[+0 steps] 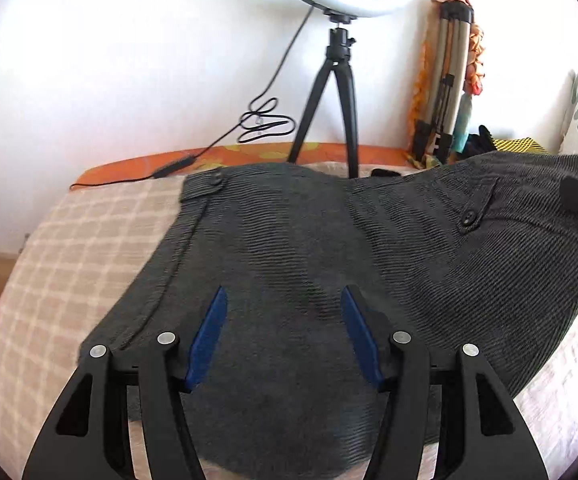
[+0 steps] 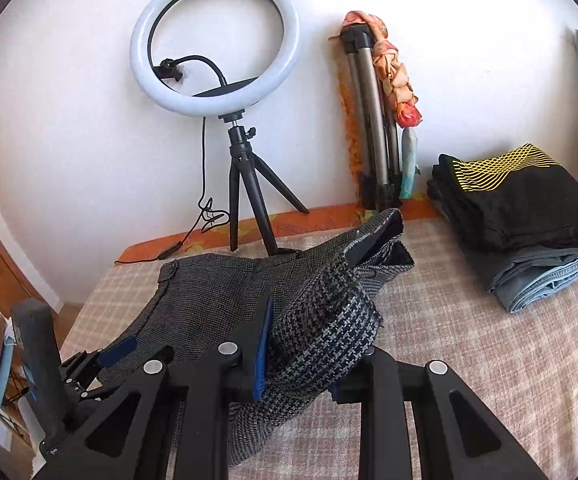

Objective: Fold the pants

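Pants (image 1: 297,248) of dark houndstooth weave fill the centre of the left wrist view, spread over the checked bedspread (image 1: 69,264), waistband and buttons toward the top of the frame. The left gripper (image 1: 285,308) hovers low over the cloth with its blue-padded jaws spread wide, holding nothing. In the right wrist view, the right gripper (image 2: 301,344) has its jaws clamped on a bunched fold of the fabric at lower centre, lifted off the bed and draped toward the middle. A folded stack (image 2: 521,224) sits at the right edge, a ring light (image 2: 215,46) upper left. Folding looks barely begun: perhaps one side is being brought over, though the legs are out of view, so later folds remain.
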Demonstrator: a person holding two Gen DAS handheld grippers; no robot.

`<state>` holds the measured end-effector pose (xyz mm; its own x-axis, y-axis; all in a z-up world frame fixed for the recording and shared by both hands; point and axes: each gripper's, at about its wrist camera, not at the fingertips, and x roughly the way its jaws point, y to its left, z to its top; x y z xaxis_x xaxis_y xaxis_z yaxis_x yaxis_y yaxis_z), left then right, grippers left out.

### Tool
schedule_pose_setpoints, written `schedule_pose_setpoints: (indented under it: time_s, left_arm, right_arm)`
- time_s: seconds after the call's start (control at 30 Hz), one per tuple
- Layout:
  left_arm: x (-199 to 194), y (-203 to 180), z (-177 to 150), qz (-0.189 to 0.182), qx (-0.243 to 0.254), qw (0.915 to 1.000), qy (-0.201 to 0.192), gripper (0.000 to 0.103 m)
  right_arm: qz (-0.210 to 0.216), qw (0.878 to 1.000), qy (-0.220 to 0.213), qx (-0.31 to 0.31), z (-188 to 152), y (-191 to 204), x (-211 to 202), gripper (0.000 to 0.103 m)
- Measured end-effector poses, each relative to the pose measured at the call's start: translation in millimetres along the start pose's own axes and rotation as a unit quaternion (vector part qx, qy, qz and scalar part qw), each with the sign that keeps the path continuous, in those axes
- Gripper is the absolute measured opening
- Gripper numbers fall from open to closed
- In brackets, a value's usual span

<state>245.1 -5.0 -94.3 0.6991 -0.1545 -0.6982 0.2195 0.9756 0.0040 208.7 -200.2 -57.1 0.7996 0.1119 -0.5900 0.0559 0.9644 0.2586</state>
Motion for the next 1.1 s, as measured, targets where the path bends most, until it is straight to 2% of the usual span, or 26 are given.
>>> schedule_pose_setpoints:
  time_s: [0.07, 0.1, 0.17, 0.23, 0.3, 0.4, 0.53, 0.8, 0.9, 1.0, 1.1]
  left_arm:
    - [12, 9, -14, 0.02, 0.021, 0.9993, 0.025, 0.059]
    - [21, 16, -21, 0.02, 0.016, 0.9986, 0.046, 0.059]
    - [24, 34, -31, -0.005, -0.026, 0.9982, 0.053, 0.059]
    - [17, 42, -28, -0.014, -0.032, 0.998, 0.054, 0.059]
    - [0, 54, -21, -0.007, -0.042, 0.9987, 0.028, 0.059]
    - [-24, 89, -16, -0.019, -0.095, 0.9953, 0.005, 0.059]
    - [-50, 137, -16, 0.004, -0.141, 0.9897, -0.024, 0.059]
    - [-82, 225, -32, 0.043, -0.235, 0.9688, -0.068, 0.059]
    - [-84, 239, -39, 0.048, -0.251, 0.9642, -0.07, 0.059]
    - [-82, 242, -43, 0.049, -0.252, 0.9641, -0.068, 0.059]
    - [-80, 240, -45, 0.044, -0.246, 0.9661, -0.065, 0.059]
  right_arm:
    - [0.002, 1.0, -0.007, -0.024, 0, 17, -2, 0.022]
    - [0.008, 0.999, -0.009, -0.036, 0, 26, -3, 0.022]
    - [0.015, 0.998, -0.012, -0.062, -3, 45, -4, 0.022]
    - [0.016, 0.996, -0.016, -0.091, -6, 65, -3, 0.022]
    - [0.017, 0.993, -0.018, -0.113, -9, 82, 0, 0.022]
    - [0.025, 0.99, -0.015, -0.136, -11, 107, 8, 0.022]
    - [0.038, 0.983, -0.005, -0.177, -21, 146, 25, 0.022]
    - [0.055, 0.96, 0.052, -0.269, -61, 230, 85, 0.019]
    - [0.061, 0.952, 0.082, -0.287, -77, 252, 108, 0.013]
    - [0.059, 0.947, 0.098, -0.299, -87, 263, 123, 0.013]
    - [0.085, 0.943, 0.118, -0.301, -88, 261, 132, 0.016]
